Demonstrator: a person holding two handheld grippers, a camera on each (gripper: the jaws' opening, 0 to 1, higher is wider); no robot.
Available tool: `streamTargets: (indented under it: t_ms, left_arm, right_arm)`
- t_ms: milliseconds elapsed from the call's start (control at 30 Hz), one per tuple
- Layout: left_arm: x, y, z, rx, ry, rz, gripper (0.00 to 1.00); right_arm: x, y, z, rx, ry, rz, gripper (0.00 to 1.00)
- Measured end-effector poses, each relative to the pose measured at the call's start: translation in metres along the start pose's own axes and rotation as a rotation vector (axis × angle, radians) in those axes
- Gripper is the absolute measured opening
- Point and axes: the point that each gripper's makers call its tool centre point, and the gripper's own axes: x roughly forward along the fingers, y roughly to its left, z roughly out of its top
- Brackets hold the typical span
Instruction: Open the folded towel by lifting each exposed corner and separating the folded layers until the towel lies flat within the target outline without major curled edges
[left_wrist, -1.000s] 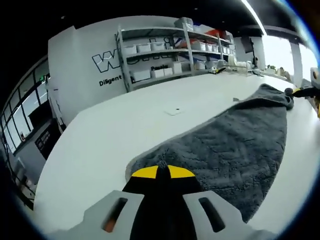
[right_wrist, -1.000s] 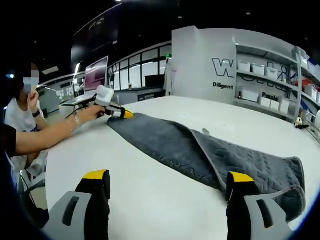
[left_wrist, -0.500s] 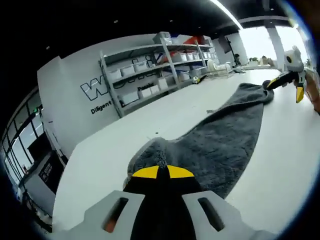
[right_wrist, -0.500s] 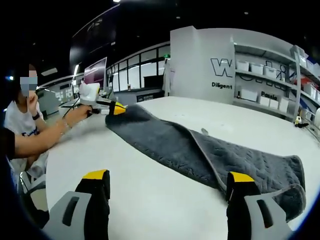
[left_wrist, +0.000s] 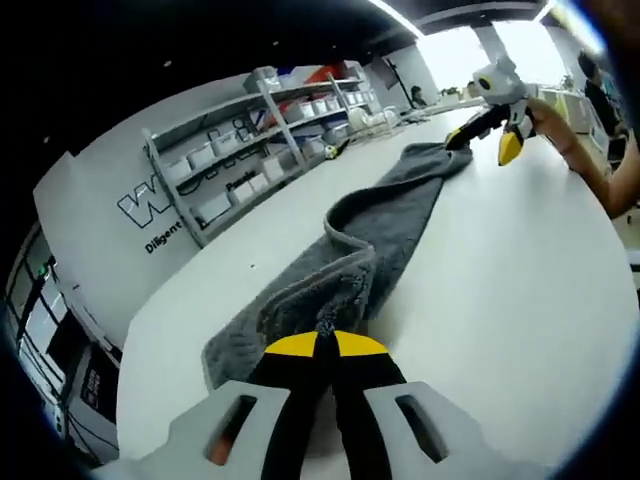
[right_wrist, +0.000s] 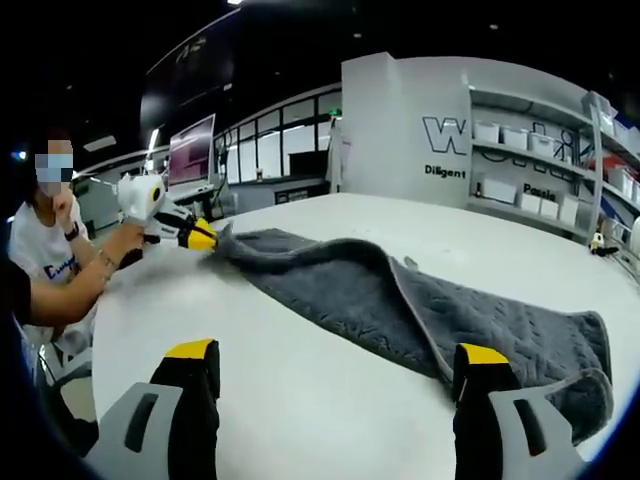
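Yellow-tipped jaws of the left gripper (left_wrist: 317, 345) are pinched tight on a corner of the grey towel (left_wrist: 385, 215), which runs away from them across the white table (left_wrist: 500, 290). Far along it, beside the towel's other end, the right gripper (right_wrist: 335, 365) hangs wide apart, gripping nothing. The unfolding appears under way; a fold humps mid-length. Next, the pinched corner likely needs drawing outward to flatten it.
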Motion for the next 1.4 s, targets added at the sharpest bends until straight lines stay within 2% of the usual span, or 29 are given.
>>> streamTargets:
  t_ms: [233,300,367,433,467,700,933,1033,1067,1133,1400]
  left_arm:
    - [0.003,-0.012,-0.016,0.031,0.042,-0.027,0.05]
    - [0.004,-0.009,-0.018,0.016,0.043,-0.021,0.07]
    - [0.004,-0.012,-0.017,-0.023,0.029,-0.040,0.16]
    - [0.001,-0.011,-0.014,-0.051,0.014,-0.034,0.29]
    - [-0.002,-0.010,-0.013,-0.055,0.013,-0.035,0.32]
    - [-0.018,-0.001,0.002,-0.028,-0.031,0.022,0.41]
    - [-0.019,-0.003,0.007,-0.024,-0.050,-0.005,0.41]
    - [-0.017,-0.006,0.007,0.027,-0.041,-0.023,0.39]
    - [-0.017,-0.006,0.005,0.067,-0.029,-0.021,0.39]
    - [-0.017,-0.009,0.001,0.095,-0.005,-0.027,0.35]
    - [-0.021,-0.022,-0.003,0.116,0.000,-0.060,0.14]
  right_arm:
    - [0.001,-0.001,-0.001,0.006,0.003,-0.003,0.99]
    - [0.001,-0.002,-0.001,0.011,0.007,-0.004,0.99]
    - [0.002,-0.003,-0.003,0.010,0.013,-0.007,0.99]
    - [0.001,-0.003,-0.002,0.013,0.011,-0.006,0.99]
    - [0.001,-0.003,-0.002,0.014,0.009,-0.005,0.99]
    - [0.000,-0.005,-0.001,0.017,0.005,-0.009,0.99]
    - [0.000,-0.004,-0.001,0.021,0.004,-0.007,0.99]
    - [0.000,-0.004,-0.001,0.025,0.003,-0.005,0.99]
    - [0.000,-0.004,-0.001,0.027,0.005,-0.006,0.99]
    - [0.000,-0.005,-0.002,0.025,0.006,-0.008,0.99]
    - [0.000,-0.005,-0.001,0.027,0.004,-0.005,0.99]
